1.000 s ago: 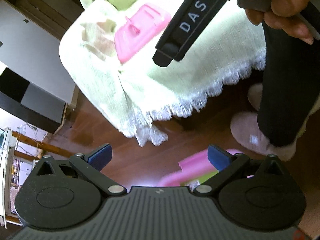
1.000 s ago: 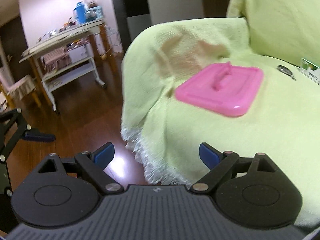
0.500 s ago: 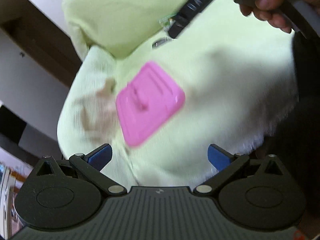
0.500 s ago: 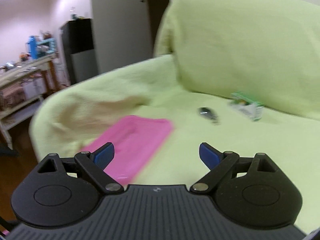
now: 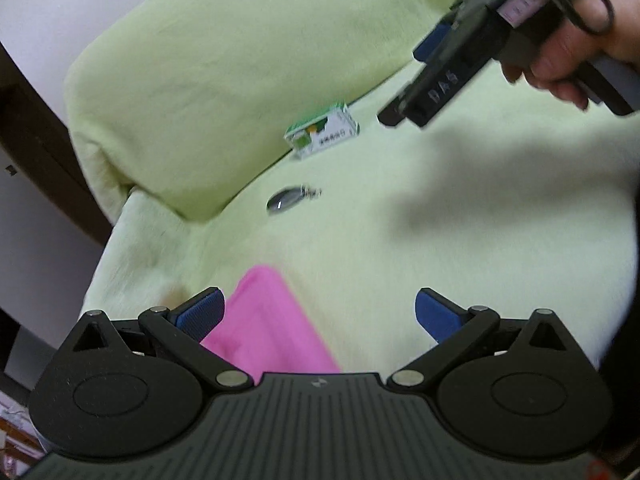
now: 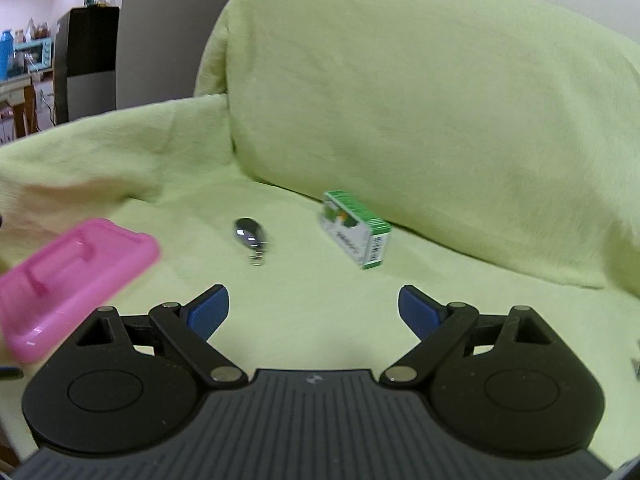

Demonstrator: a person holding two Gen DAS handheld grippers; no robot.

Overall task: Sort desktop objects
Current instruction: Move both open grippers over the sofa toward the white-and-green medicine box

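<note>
"DAS" is printed on the right tongs (image 5: 416, 80), while the print on the green-and-white box (image 6: 356, 228) against the sofa's (image 6: 420, 92) backrest is too blurred to read. Beside the box on the seat lies a silver key fob (image 6: 250, 234), and the pink lid (image 6: 76, 276), cut off by the frame, lies near the armrest. Left tongs (image 5: 320, 314) and right tongs both gape wide, empty and touching nothing.

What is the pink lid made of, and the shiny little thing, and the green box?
The pink lid looks like smooth moulded plastic, with a glossy glint on its edge. The shiny little thing seems to be polished metal, as it mirrors the light, though blur leaves that open. The green box looks like printed cardboard, with sharp folded corners and a barcode.
</note>
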